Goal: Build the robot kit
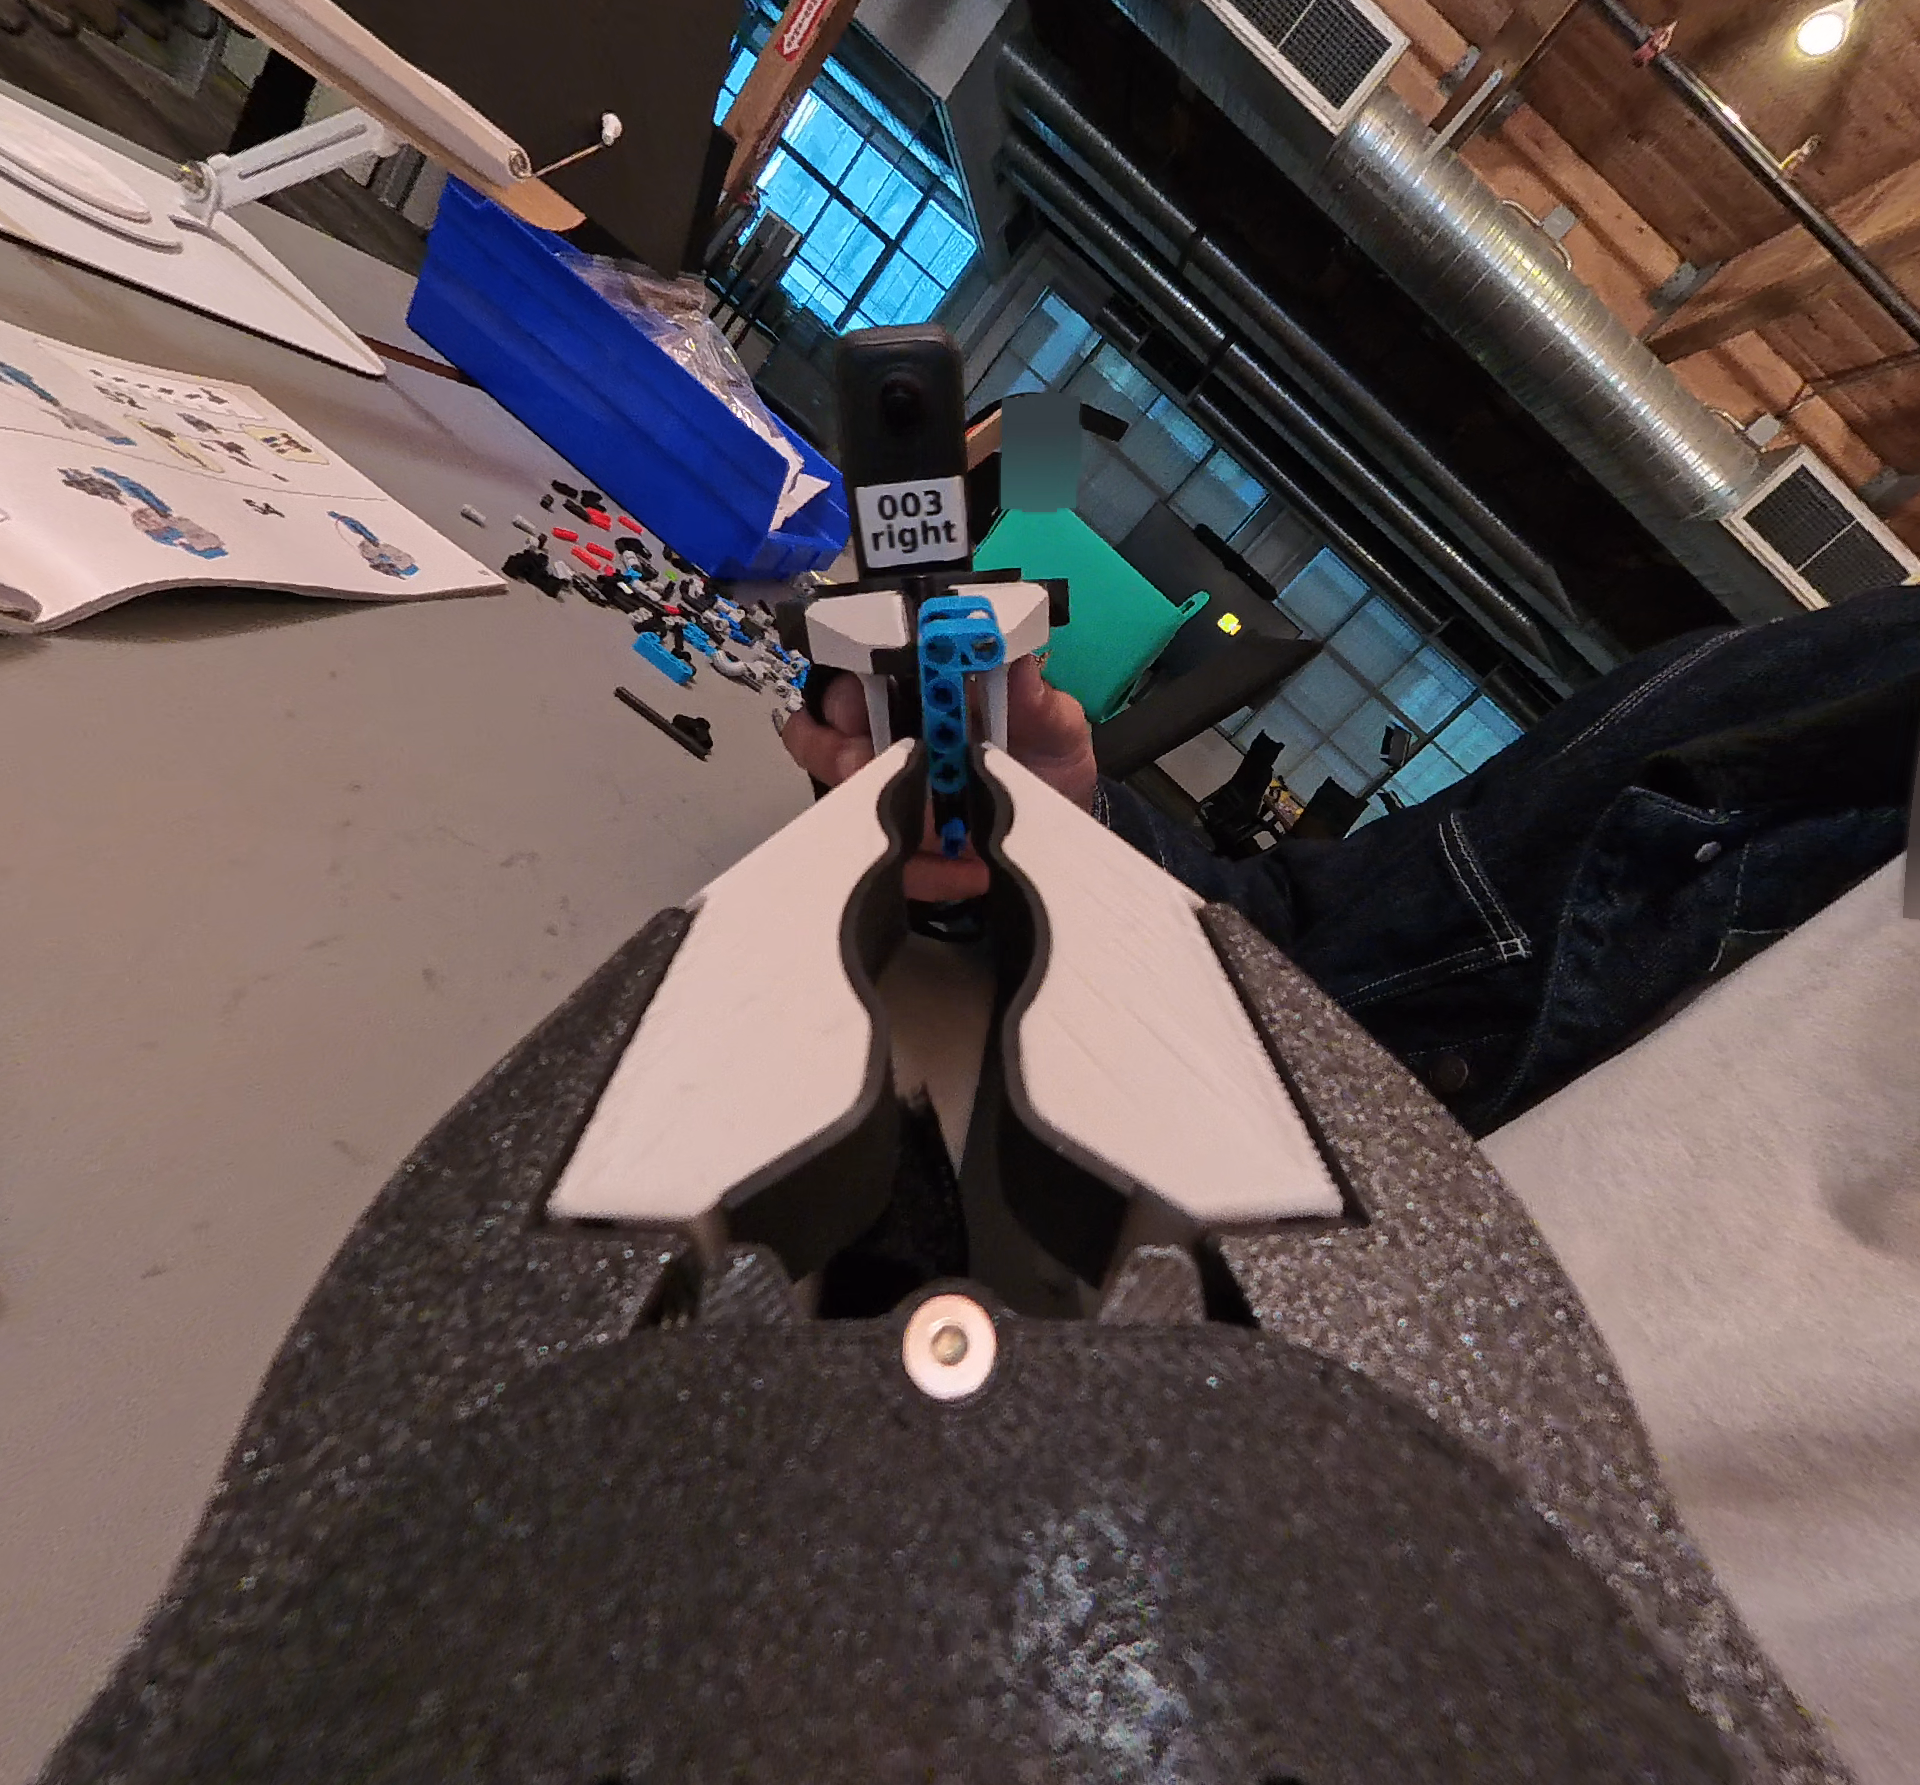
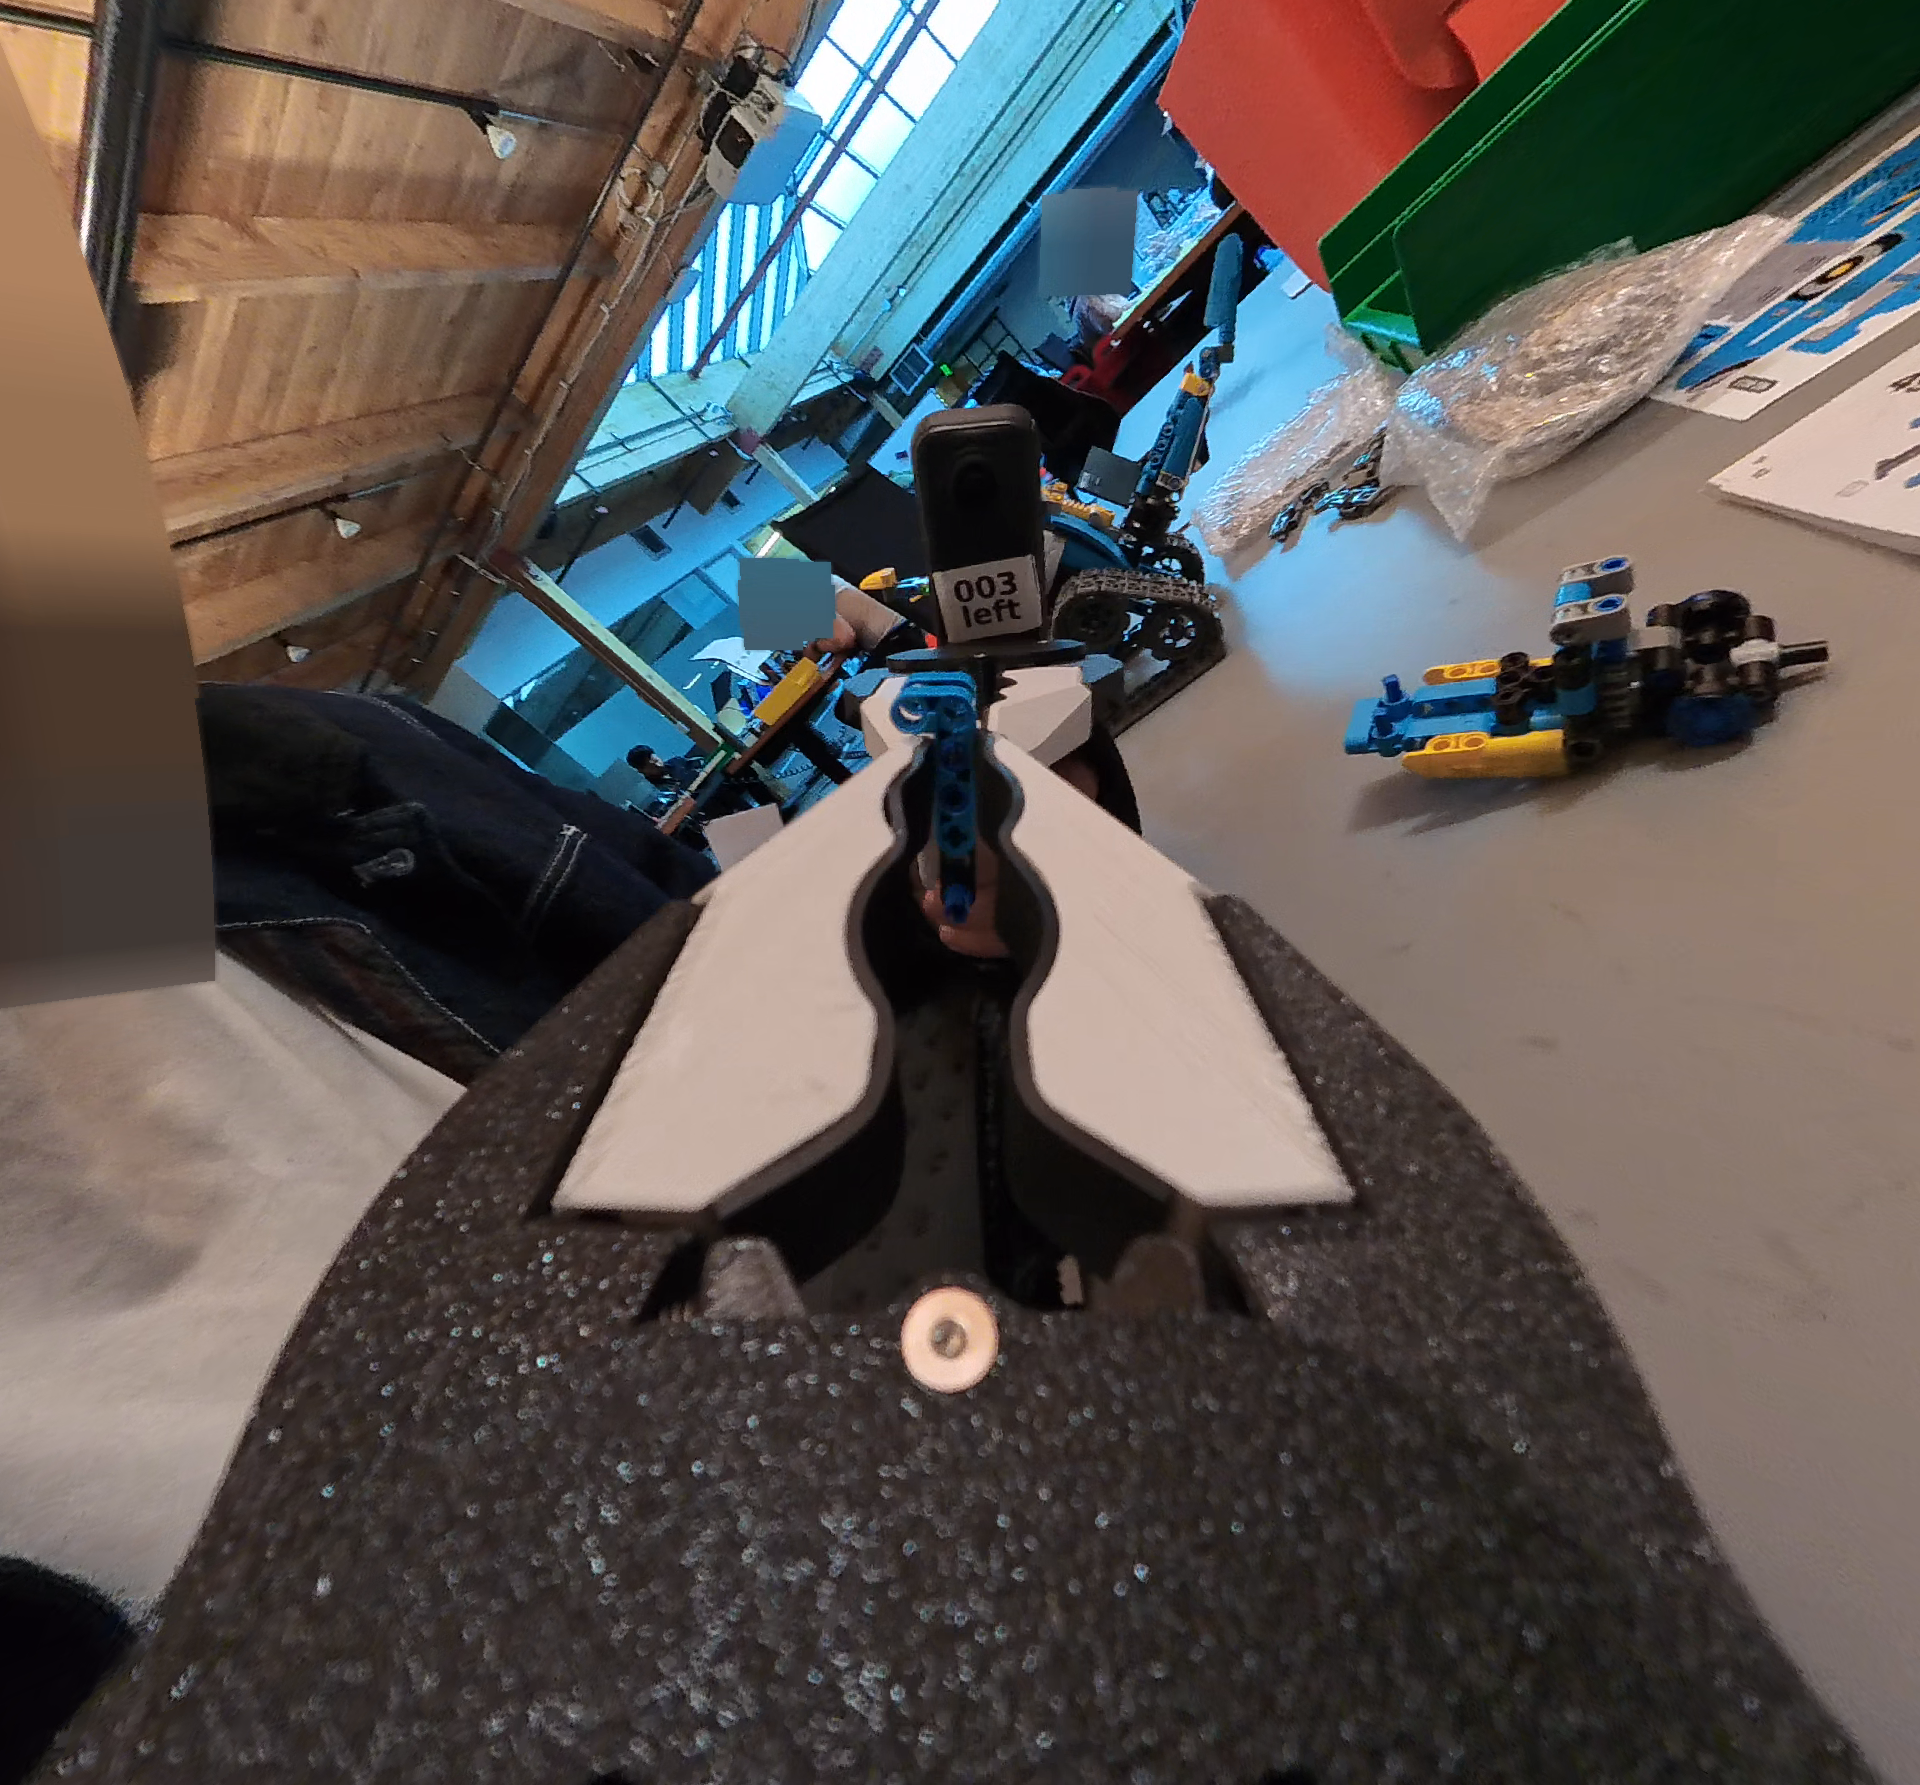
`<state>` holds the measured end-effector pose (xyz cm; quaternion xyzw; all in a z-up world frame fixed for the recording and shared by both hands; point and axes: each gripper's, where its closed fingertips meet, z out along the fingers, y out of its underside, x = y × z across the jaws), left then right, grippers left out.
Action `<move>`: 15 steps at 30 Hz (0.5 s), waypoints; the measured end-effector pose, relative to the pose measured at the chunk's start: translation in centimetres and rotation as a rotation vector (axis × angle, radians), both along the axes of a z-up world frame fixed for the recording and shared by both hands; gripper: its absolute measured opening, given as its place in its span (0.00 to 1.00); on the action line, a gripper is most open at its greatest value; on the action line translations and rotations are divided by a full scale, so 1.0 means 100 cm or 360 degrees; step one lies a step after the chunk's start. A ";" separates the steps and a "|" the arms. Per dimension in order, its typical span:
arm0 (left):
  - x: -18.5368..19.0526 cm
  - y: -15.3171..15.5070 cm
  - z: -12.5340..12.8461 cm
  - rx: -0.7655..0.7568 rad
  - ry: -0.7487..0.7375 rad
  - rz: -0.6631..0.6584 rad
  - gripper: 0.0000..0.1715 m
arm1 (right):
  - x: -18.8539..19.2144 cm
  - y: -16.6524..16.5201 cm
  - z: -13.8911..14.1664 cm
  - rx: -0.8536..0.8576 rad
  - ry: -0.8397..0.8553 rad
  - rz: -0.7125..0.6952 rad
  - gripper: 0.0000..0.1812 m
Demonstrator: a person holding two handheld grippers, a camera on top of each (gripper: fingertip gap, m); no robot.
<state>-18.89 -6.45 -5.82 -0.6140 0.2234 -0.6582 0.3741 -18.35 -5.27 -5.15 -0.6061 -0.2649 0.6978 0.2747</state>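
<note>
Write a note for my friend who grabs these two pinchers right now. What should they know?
Left gripper: shut on the straight end of the blue beam.
Right gripper: shut on the same beam, facing the left one tip to tip above the grey table.
On the table: a pile of loose parts by the blue bin and the open booklet.
The blue and yellow model lies apart, near the plastic bags; neither gripper touches it.

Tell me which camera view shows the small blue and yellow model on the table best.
The right wrist view. There the blue and yellow model lies in full sight on the grey table, to the right of the tool, apart from it. The left wrist view does not show it; it shows loose small parts and a blue bin.
</note>
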 end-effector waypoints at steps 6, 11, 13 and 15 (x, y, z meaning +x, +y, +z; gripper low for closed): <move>0.000 0.001 -0.001 0.0001 0.0012 0.0011 0.08 | -0.001 -0.003 -0.001 0.0026 -0.0017 0.0019 0.04; 0.003 -0.003 0.001 0.0035 0.0019 -0.0012 0.08 | -0.008 -0.008 -0.008 0.0083 -0.0100 0.0031 0.04; 0.002 -0.004 0.001 0.0049 0.0027 -0.0021 0.04 | -0.010 -0.012 -0.006 0.0075 -0.0080 0.0068 0.03; 0.002 -0.006 0.001 0.0066 0.0024 -0.0032 0.04 | -0.010 -0.015 -0.005 0.0104 -0.0074 0.0080 0.04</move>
